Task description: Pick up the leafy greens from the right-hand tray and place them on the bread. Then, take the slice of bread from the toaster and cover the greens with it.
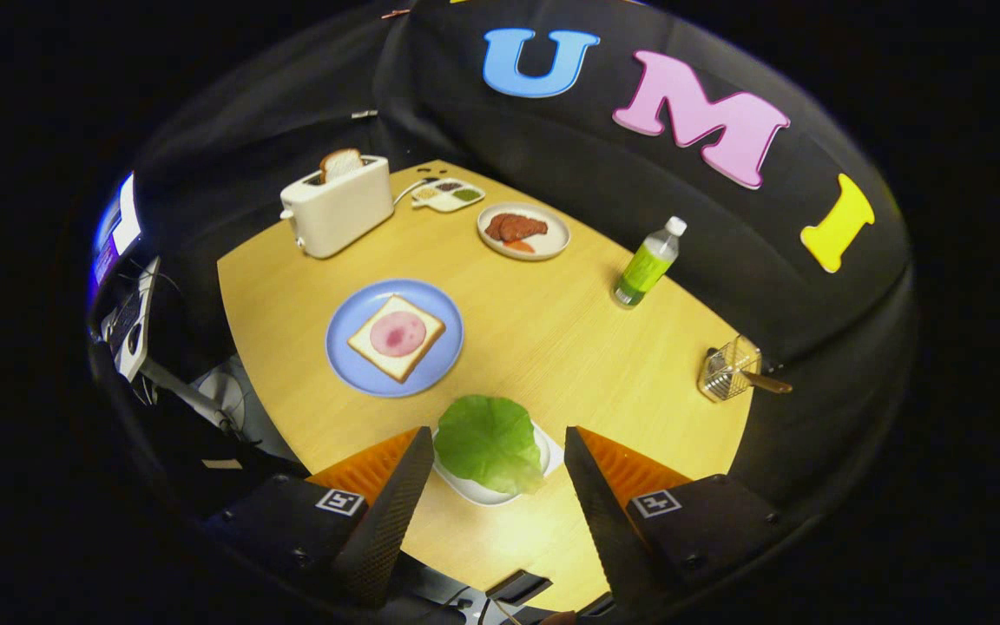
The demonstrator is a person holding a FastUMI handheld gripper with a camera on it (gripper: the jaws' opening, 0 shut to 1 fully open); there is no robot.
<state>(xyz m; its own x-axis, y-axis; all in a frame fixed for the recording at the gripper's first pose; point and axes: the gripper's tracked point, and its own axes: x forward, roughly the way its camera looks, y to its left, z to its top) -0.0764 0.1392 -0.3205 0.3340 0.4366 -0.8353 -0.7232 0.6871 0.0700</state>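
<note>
The tool hangs above the light wooden surface with its two fingers spread wide and nothing held between them. In the gap between the fingertips, at lower centre of the frame, lies the broad green lettuce leaf, resting on a small white tray whose rim shows beneath it; neither finger touches the leaf. Just beyond the leaf, left of centre, a round blue plate carries a square slice of white bread topped with a round pink slice of ham. Further back at upper left stands a white two-slot toaster with a slice of toast bread poking up from a slot. Right of the toaster sits a small white divided dish with dark and green fillings, and near it a white round plate with reddish-brown food. Toward the right stands a clear bottle with a green label and white cap, and near the right edge of the surface a small wire basket with a wooden handle.
</note>
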